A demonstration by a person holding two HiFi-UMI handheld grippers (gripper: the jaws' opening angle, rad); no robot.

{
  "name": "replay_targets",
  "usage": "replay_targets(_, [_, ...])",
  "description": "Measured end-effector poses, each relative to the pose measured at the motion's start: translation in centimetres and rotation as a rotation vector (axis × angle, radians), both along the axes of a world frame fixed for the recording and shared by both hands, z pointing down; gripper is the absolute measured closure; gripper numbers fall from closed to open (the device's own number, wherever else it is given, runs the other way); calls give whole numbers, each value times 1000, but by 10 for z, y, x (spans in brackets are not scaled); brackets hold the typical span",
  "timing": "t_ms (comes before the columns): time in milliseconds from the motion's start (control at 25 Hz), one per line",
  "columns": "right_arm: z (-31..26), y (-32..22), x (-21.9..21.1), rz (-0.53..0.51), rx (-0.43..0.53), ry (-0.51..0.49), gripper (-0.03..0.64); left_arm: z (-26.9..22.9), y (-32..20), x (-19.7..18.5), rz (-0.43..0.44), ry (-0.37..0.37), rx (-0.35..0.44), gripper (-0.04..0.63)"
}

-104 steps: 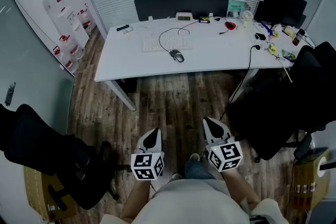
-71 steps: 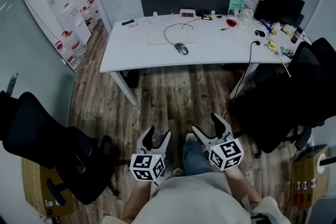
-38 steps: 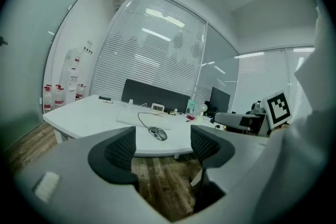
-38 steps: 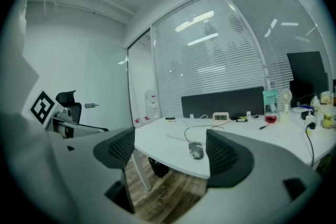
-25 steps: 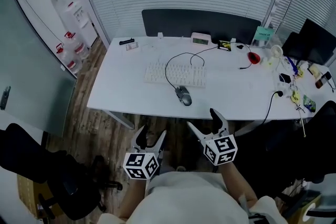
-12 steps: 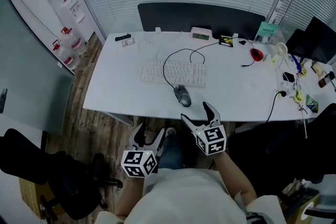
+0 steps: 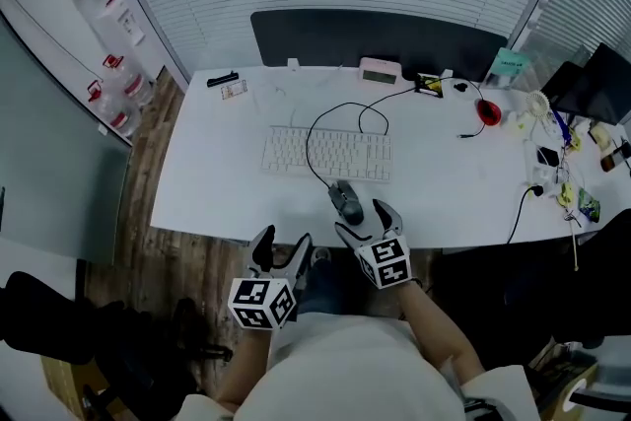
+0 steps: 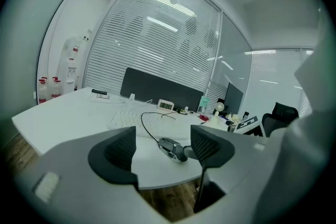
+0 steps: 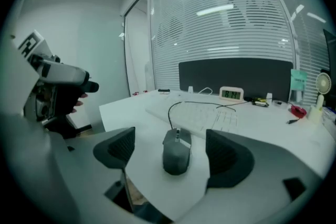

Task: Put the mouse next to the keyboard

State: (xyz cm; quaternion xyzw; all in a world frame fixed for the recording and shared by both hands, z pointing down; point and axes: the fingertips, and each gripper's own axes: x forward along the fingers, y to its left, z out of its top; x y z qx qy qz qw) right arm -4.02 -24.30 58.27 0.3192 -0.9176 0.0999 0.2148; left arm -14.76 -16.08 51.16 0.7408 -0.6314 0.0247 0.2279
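Mouse (image 7: 346, 200): dark, on the white counter (image 7: 217, 177), just in front of the keyboard (image 7: 325, 154), cable looping back over the keys. Right gripper (image 7: 363, 220): my arm extended toward the keyboard; jaws apart, one either side of the mouse, neither touching it that I can see. Left gripper (image 7: 281, 242): held low, farther from the keyboard, off the counter's near edge; jaws apart, gripping nothing.

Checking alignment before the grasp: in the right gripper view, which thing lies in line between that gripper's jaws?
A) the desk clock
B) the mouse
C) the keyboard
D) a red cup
B: the dark mouse lies on the table between the spread jaws of the right gripper, not yet clamped; the keyboard lies beyond it.
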Motion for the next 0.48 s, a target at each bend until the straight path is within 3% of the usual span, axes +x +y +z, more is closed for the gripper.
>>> replay_targets(480, [62, -34, -25, -10, -113, 167, 222, 8, -59, -28, 36, 9, -36, 284])
